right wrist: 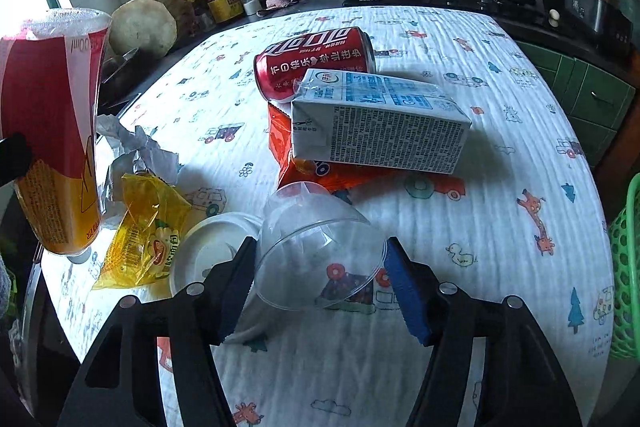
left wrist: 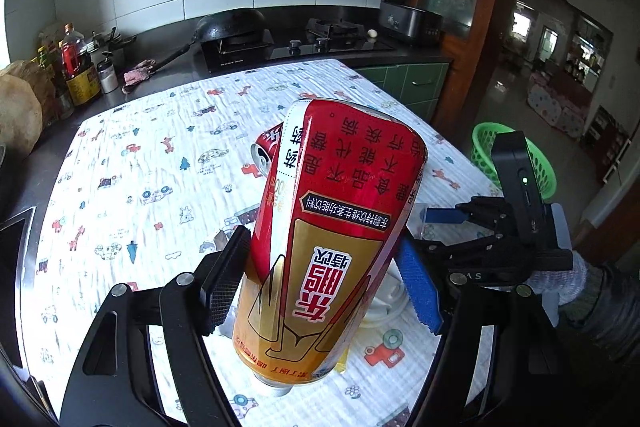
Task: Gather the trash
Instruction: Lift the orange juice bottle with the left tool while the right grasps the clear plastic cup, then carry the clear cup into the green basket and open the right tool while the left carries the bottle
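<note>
My left gripper (left wrist: 320, 283) is shut on a red and gold drink bottle (left wrist: 332, 227), held cap-down above the table; the same bottle (right wrist: 56, 131) shows at the left of the right wrist view. My right gripper (right wrist: 320, 267) has both pads against the rim of a clear plastic cup (right wrist: 316, 247) that lies on its side on the cloth. Beyond it a white milk carton (right wrist: 380, 123) rests on an orange wrapper (right wrist: 312, 167), with a red cola can (right wrist: 316, 63) on its side behind. A yellow wrapper (right wrist: 148, 235), a white lid (right wrist: 212, 251) and crumpled foil (right wrist: 140, 147) lie to the left.
The table carries a white patterned cloth (right wrist: 500, 187). A green basket (right wrist: 624, 267) stands off the table's right edge, also seen as the green basket (left wrist: 516, 163). Behind are a counter with a wok (left wrist: 230, 25), a hob, sauce bottles (left wrist: 78, 67) and a rice cooker (left wrist: 404, 19).
</note>
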`<state>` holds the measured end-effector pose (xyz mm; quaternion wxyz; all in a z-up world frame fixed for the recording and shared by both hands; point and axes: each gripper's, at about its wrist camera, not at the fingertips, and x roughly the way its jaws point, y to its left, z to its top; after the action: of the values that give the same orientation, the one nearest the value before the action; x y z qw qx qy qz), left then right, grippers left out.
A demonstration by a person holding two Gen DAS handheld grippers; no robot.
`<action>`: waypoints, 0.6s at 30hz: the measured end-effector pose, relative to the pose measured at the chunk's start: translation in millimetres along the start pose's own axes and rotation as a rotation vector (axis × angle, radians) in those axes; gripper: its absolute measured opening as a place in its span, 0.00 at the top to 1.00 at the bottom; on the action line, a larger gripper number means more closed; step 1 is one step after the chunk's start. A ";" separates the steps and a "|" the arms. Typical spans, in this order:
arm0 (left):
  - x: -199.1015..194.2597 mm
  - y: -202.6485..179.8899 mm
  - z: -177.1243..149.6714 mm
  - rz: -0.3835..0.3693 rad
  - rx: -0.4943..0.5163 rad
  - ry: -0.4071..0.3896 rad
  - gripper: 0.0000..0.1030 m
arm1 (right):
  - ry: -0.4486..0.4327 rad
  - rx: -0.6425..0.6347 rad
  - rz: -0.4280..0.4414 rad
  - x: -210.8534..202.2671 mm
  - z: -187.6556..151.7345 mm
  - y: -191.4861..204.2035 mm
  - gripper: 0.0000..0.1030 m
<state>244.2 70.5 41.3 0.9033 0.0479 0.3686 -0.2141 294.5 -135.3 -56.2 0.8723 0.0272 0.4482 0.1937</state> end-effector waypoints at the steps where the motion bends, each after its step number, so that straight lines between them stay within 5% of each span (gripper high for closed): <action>1: 0.1 -1.2 1.1 -0.004 -0.002 -0.001 0.31 | -0.003 -0.001 -0.001 -1.8 -0.5 0.4 0.40; 18: 4.6 -49.8 24.3 -0.083 0.032 -0.012 0.31 | -0.091 0.075 -0.053 -74.0 -27.6 -43.5 0.40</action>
<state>241.8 17.9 59.3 0.8950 0.0455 0.3614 -0.2576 247.5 -205.8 -25.2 0.8948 0.0570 0.4159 0.1522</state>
